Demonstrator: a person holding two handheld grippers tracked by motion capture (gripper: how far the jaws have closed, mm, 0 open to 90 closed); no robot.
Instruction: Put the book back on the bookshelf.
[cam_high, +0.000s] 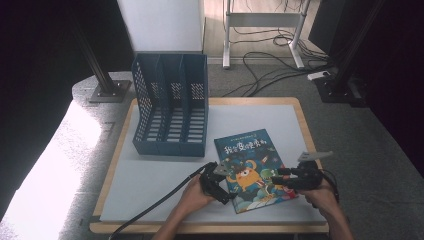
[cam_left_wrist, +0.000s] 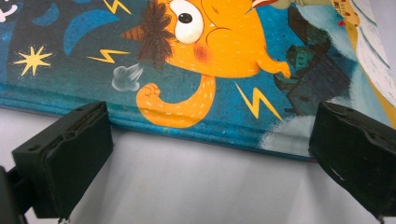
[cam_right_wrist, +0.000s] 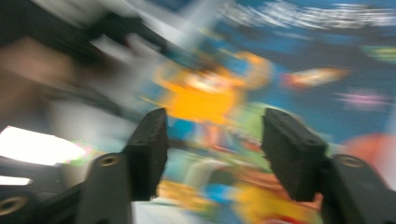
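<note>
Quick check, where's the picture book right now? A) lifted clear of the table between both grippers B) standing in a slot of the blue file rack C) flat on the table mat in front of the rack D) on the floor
C: the picture book lies flat on the table mat, in front of the blue file rack, whose slots stand empty; the left gripper and right gripper sit at its two sides.

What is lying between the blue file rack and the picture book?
Nothing: the high view shows only bare white mat between the file rack and the picture book.
</note>
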